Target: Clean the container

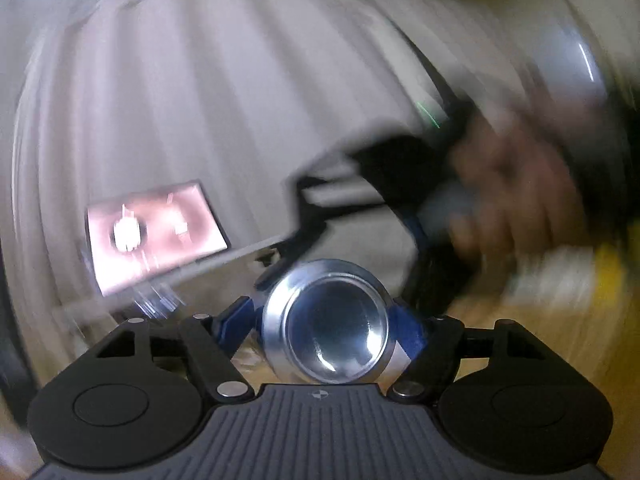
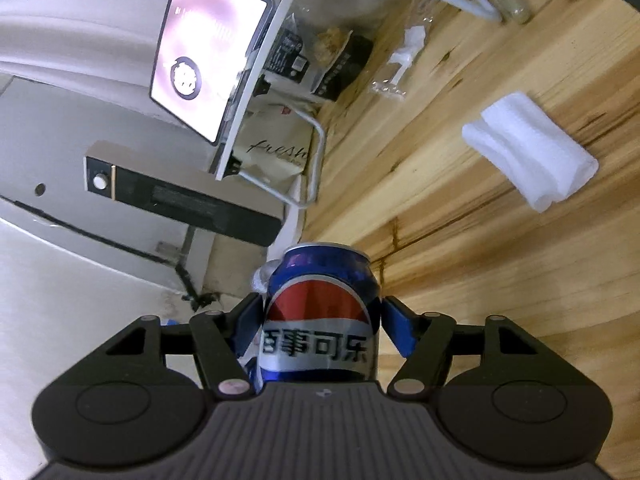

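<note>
Two views, each with a can (image 1: 326, 332) between pads; unclear whether it is one can or two. Left tool (image 1: 326, 326) clamped on it, bottom facing the camera. Right tool (image 2: 320, 316) clamped across the can's (image 2: 320, 312) sides, by the tabletop's (image 2: 480, 280) edge. Likely the holding step, wiping not begun. Next: free one tool and fetch the folded white cloth (image 2: 528, 152) farther in on the tabletop.

The can (image 2: 320, 312) sits between the right tool's (image 2: 320, 320) fingers, above the surface (image 2: 500, 260). Beyond it, to the right, a folded cloth (image 2: 528, 150) lies on the surface. A phone (image 2: 208, 52) stands at far left, packets (image 2: 320, 56) just beside it.
</note>
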Action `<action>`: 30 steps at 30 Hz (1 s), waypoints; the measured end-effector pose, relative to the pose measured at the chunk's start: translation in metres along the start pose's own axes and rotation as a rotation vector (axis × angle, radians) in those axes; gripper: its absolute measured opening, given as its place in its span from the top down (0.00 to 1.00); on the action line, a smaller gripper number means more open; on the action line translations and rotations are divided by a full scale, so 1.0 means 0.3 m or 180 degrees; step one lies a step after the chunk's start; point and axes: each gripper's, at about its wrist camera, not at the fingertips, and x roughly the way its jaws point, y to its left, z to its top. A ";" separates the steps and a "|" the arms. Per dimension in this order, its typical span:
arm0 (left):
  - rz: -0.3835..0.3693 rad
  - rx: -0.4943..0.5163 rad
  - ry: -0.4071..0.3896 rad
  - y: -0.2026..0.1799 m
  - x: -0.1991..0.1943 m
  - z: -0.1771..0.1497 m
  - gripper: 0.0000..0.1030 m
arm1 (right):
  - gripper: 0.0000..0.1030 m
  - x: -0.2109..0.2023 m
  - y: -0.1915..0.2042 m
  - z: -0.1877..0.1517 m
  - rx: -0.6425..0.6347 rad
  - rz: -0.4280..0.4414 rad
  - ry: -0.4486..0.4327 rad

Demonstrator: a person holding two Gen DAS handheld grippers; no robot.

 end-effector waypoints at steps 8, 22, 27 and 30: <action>-0.0352 -0.1317 -0.0133 0.183 0.001 -0.002 0.26 | 0.31 -0.011 -0.054 0.026 0.0192 0.0508 -0.0039; -0.0279 -0.1010 0.0221 0.178 0.069 0.003 0.35 | 0.45 -0.073 -0.034 0.008 -0.0156 0.0332 -0.0197; -0.0593 -0.1722 -0.0012 0.247 0.056 -0.014 0.35 | 0.34 -0.072 -0.092 0.019 0.0123 0.0557 -0.0114; -0.0664 -0.1724 -0.0035 0.239 0.059 -0.016 0.35 | 0.31 -0.051 -0.142 0.015 0.0449 0.0841 -0.0064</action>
